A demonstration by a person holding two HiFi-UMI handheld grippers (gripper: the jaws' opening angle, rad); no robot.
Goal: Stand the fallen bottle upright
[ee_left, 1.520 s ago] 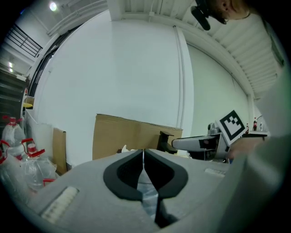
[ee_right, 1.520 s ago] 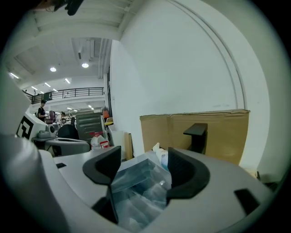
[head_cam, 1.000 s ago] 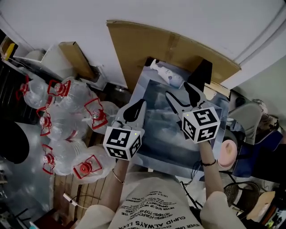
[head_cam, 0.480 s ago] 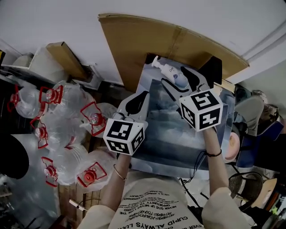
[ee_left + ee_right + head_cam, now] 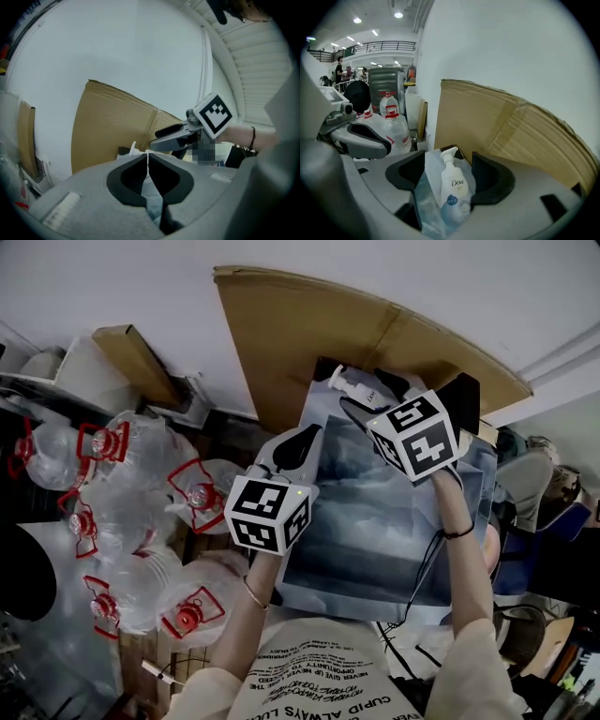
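Observation:
A white Dove pump bottle (image 5: 350, 384) (image 5: 452, 183) lies on its side on the blue-grey mottled cloth (image 5: 375, 521) at the table's far edge, with its pump pointing away from me. My right gripper (image 5: 364, 393) (image 5: 449, 161) is open and straddles the bottle, one jaw on each side; the pads do not seem to press it. My left gripper (image 5: 304, 437) (image 5: 148, 155) is shut on nothing and hovers over the cloth's left edge, short of the bottle. In the left gripper view the right gripper (image 5: 176, 136) reaches in from the right.
A big cardboard sheet (image 5: 309, 324) leans on the white wall right behind the bottle. Several large water jugs with red caps (image 5: 141, 484) crowd the floor on the left, beside a cardboard box (image 5: 141, 362). Bags and clutter (image 5: 539, 493) sit to the right.
My right gripper has moved forward across the cloth until its open jaws straddle the bottle. The left gripper has crept forward a little, still shut.

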